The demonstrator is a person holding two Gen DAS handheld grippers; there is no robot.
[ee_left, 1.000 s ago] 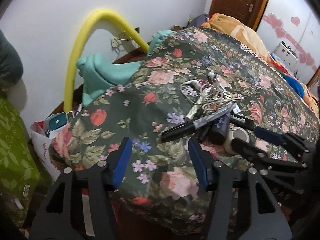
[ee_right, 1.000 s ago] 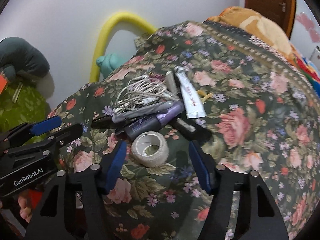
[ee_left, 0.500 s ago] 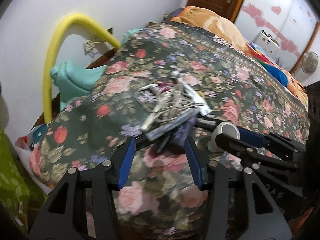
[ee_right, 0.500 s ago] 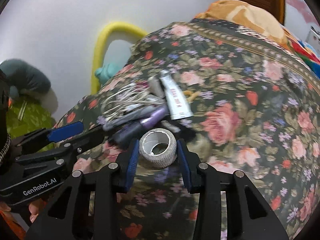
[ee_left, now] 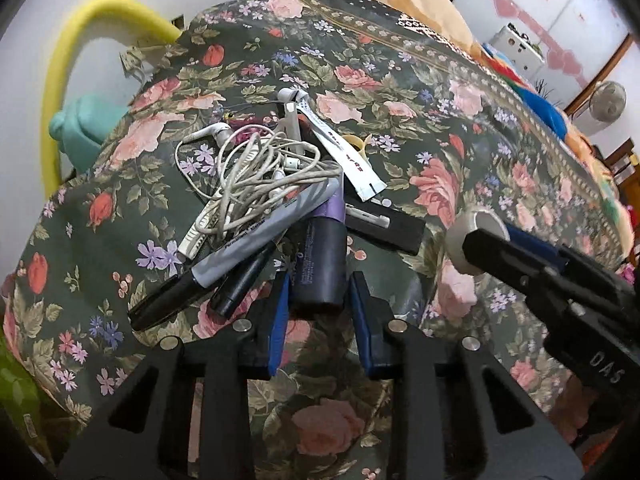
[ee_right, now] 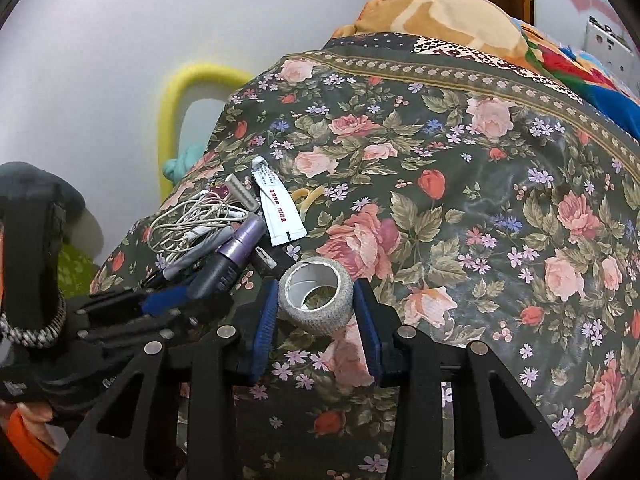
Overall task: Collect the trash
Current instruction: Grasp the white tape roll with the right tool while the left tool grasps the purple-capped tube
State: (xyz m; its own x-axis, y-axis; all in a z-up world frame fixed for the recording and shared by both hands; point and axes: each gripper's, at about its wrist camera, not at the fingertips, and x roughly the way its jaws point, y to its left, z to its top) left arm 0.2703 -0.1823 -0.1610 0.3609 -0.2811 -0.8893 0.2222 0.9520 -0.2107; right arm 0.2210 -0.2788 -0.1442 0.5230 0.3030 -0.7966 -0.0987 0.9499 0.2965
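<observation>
We have both grippers closed in on the near edge of the pile on the floral bedspread (ee_right: 460, 208). Our left gripper (ee_left: 318, 300) has narrowed its blue pads around the butt end of the dark purple tube (ee_left: 322, 256), whose long axis runs straight away from us along the fingers; the pads look to be touching it on both sides. Our right gripper (ee_right: 316, 304) clasps the grey tape roll (ee_right: 316, 298) from both sides, its open core tilted up and away from us. Beyond the tube lie the grey marker (ee_left: 256, 240), the tangled earphone cable (ee_left: 256, 176) and the white ointment tube (ee_left: 344, 156), all untouched.
</observation>
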